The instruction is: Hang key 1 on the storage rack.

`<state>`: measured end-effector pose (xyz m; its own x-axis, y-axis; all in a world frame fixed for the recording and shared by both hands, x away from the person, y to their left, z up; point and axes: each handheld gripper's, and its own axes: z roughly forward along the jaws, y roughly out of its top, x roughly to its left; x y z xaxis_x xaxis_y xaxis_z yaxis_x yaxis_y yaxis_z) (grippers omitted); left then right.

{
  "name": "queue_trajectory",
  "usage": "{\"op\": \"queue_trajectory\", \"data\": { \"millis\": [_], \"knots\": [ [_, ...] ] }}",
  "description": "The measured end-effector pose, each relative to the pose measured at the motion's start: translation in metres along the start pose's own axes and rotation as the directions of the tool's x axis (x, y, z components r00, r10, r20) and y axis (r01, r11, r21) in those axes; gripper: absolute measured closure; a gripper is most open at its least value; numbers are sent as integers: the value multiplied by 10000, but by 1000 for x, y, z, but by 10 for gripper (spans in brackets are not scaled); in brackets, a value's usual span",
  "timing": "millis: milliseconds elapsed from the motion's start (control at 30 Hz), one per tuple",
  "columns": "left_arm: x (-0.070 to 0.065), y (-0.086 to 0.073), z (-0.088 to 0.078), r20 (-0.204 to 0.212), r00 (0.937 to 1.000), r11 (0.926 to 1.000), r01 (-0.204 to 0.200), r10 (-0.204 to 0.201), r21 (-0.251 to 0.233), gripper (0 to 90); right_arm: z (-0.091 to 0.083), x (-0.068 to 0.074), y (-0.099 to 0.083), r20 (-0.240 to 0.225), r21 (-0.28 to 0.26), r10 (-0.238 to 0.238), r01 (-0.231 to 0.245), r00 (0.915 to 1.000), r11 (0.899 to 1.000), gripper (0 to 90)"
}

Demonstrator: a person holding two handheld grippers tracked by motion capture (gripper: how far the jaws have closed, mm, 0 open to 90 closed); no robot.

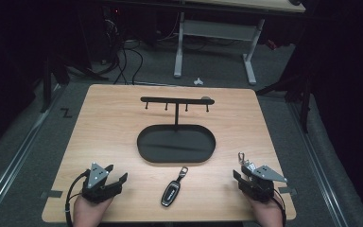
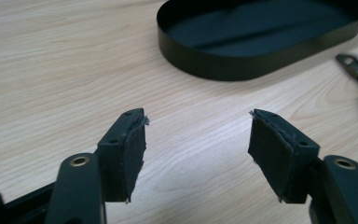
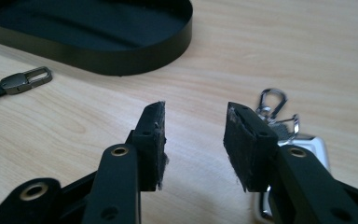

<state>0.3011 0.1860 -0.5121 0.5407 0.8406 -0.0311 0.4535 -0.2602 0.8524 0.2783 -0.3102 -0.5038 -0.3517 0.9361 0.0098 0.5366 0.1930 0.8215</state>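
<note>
A black car key fob (image 1: 171, 193) with a strap and metal clip (image 3: 25, 80) lies near the table's front edge, between my two grippers. A silver key bunch (image 1: 245, 163) with a snap hook (image 3: 272, 102) lies just beyond my right gripper (image 1: 243, 172), partly hidden behind one of its jaws. A black oval tray (image 1: 144, 149) with a T-shaped hook rack (image 1: 177, 100) stands in the middle of the table. My left gripper (image 1: 117, 172) rests at the front left. Both the left gripper (image 2: 198, 119) and the right gripper (image 3: 196, 109) stand open over bare wood.
The wooden table (image 1: 104, 123) has tape tabs at its front corners. Beyond its far edge are a white desk frame (image 1: 179, 47), cables and dark floor. The tray's wall (image 2: 223, 70) rises ahead of the left gripper, and the tray's wall (image 3: 121, 58) lies ahead and left of the right gripper.
</note>
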Motion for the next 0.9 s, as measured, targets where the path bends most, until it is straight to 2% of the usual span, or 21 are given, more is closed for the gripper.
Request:
{"op": "queue_trajectory", "data": {
  "millis": [33, 100, 267, 500, 533, 567, 600, 667, 733, 767, 833, 867, 900],
  "knots": [
    [-1, -1, 1, 34, 10000, 10000, -34, 34, 19, 377, 0, 0, 0, 0, 0, 0, 0, 10000, 10000, 577],
    [-5, -2, 4, -13, 9992, 9989, -401, 402, 256, 402, 3, 1, -2, -34, 155, 75, -74, 10000, 9999, 575],
    [-4, -1, 6, 102, 9999, 9999, -125, 124, 120, 412, 5, 0, -4, -126, 158, -108, 110, 9999, 9998, 552],
    [-6, -3, 9, 98, 9995, 9990, -304, 301, 329, 402, 6, 10, -1, -428, 308, -53, 66, 9991, 9995, 553],
    [-6, -3, 10, 86, 9994, 9989, -329, 326, 339, 401, 9, 16, 0, -725, 387, -156, 185, 9972, 9991, 561],
    [-6, -3, 10, 86, 9994, 9989, -329, 326, 339, 399, 9, 16, 0, -725, 387, -156, 185, 9972, 9991, 561],
    [-6, -3, 10, 56, 9995, 9990, -311, 310, 316, 396, 13, 23, 1, -990, 476, -254, 303, 9948, 9984, 557],
    [-6, -4, 10, -15, 9994, 9989, -338, 338, 337, 392, 14, 26, 1, -1076, 500, -304, 359, 9937, 9981, 552],
    [-6, -4, 10, -51, 9993, 9988, -366, 368, 321, 383, 18, 36, 3, -1408, 433, -557, 623, 9885, 9971, 535],
    [-6, -4, 10, -64, 9992, 9987, -385, 387, 323, 379, 20, 46, 4, -1678, 329, -764, 831, 9829, 9960, 538],
    [-6, -5, 10, -70, 9991, 9986, -418, 421, 332, 378, 20, 49, 5, -1793, 258, -837, 898, 9802, 9956, 543],
    [-6, -5, 9, -69, 9990, 9985, -443, 445, 331, 378, 23, 60, 7, -2019, 82, -1009, 1047, 9742, 9945, 565],
    [-7, -5, 9, -80, 9989, 9985, -457, 459, 313, 378, 23, 60, 7, -2019, 82, -1009, 1047, 9742, 9945, 565]
  ]
}}
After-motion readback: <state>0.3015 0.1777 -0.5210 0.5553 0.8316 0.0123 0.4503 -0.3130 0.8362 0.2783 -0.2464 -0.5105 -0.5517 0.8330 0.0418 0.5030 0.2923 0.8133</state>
